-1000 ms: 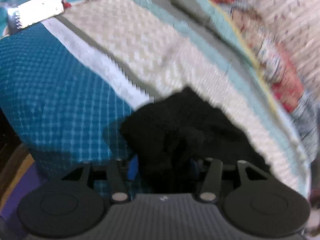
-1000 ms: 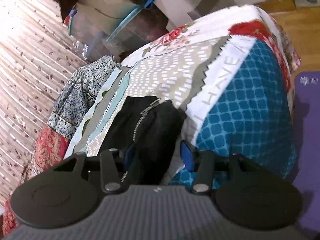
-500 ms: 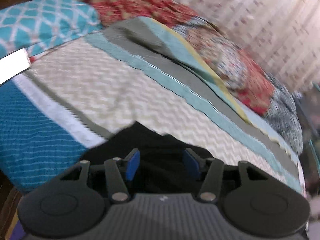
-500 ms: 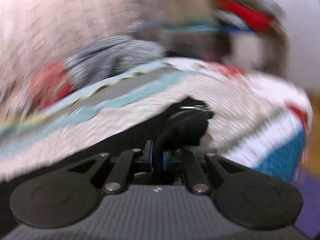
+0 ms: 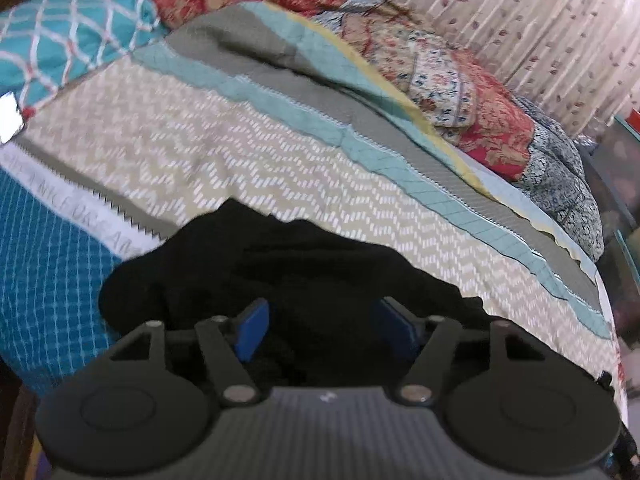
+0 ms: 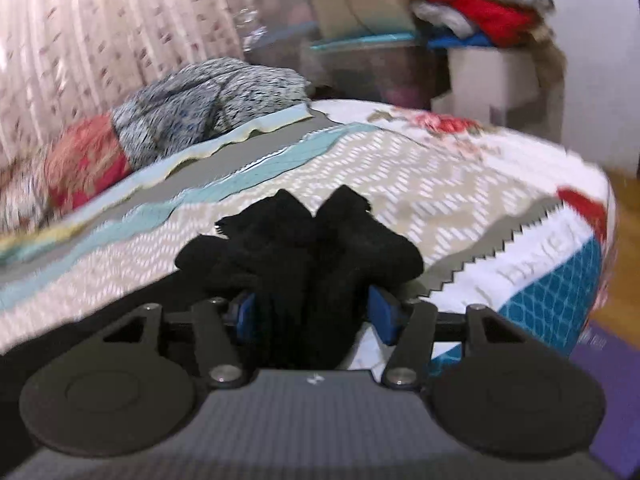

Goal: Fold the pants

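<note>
A bed (image 5: 280, 152) with a patchwork quilt (image 6: 460, 184) carries the bunched black pants (image 5: 304, 280) and colourful folded blankets (image 5: 480, 120) along its far side.

Both tools (image 5: 320, 330) (image 6: 316, 314) opening since earlier, black pants (image 6: 304, 240) bunched between them.

Black pants (image 5: 304, 280) mostly hidden behind both gripper bodies, shape unreadable. Can't tell if the pads (image 6: 245, 316) touch cloth. Bed (image 6: 460, 184) far edge and the clutter (image 6: 472, 16) beyond motion-blurred. Quilt lettering (image 5: 96, 220) illegible.
</note>
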Motion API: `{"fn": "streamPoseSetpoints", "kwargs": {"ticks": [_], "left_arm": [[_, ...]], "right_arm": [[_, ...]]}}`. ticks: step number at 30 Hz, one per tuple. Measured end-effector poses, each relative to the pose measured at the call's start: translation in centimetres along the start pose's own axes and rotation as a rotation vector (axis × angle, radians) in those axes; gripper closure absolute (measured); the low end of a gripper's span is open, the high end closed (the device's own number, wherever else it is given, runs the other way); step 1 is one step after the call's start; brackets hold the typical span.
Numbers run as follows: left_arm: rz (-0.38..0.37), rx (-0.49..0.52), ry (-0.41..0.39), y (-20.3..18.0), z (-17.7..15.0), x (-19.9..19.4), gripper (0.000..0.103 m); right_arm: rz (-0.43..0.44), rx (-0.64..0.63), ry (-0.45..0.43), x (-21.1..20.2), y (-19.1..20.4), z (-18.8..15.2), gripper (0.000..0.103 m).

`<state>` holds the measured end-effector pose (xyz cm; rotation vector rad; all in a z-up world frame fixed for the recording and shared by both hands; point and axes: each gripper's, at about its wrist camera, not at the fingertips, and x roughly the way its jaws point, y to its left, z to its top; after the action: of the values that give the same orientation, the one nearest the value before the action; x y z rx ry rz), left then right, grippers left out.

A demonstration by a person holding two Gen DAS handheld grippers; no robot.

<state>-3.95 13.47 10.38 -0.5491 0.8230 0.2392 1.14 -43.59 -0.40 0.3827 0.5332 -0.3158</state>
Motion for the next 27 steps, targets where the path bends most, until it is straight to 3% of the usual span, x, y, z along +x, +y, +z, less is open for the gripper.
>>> {"fn": "streamPoseSetpoints", "kwargs": {"ticks": [6, 9, 11, 13, 16, 24, 27], "left_arm": [[0.011, 0.001, 0.012, -0.2, 0.3, 0.3, 0.037], [0.007, 0.009, 0.013, -0.6, 0.4, 0.4, 0.034], [0.008, 0.017, 0.02, -0.8, 0.4, 0.7, 0.033], [0.005, 0.019, 0.029, -1.1, 0.3, 1.0, 0.033], [-0.002, 0.024, 0.039, -1.3, 0.1, 1.1, 0.032], [-0.003, -0.003, 0.054, -0.8, 0.2, 1.5, 0.028], [-0.005, 0.013, 0.06, -1.0, 0.1, 1.5, 0.028]], "right_arm": [[0.02, 0.127, 0.005, 0.0, -1.6, -0.2, 0.041], [0.095, 0.251, -0.009, -0.3, -2.6, -0.3, 0.039], [0.106, 0.229, -0.003, -0.4, -1.7, -0.6, 0.027], [0.064, 0.174, -0.005, -0.3, -0.5, -1.0, 0.023], [-0.088, 0.098, -0.005, -0.2, 0.5, -1.2, 0.022], [-0.267, -0.066, -0.165, -4.7, 3.1, -3.5, 0.022], [-0.27, -0.157, -0.205, -5.1, 4.0, -3.8, 0.022]]}}
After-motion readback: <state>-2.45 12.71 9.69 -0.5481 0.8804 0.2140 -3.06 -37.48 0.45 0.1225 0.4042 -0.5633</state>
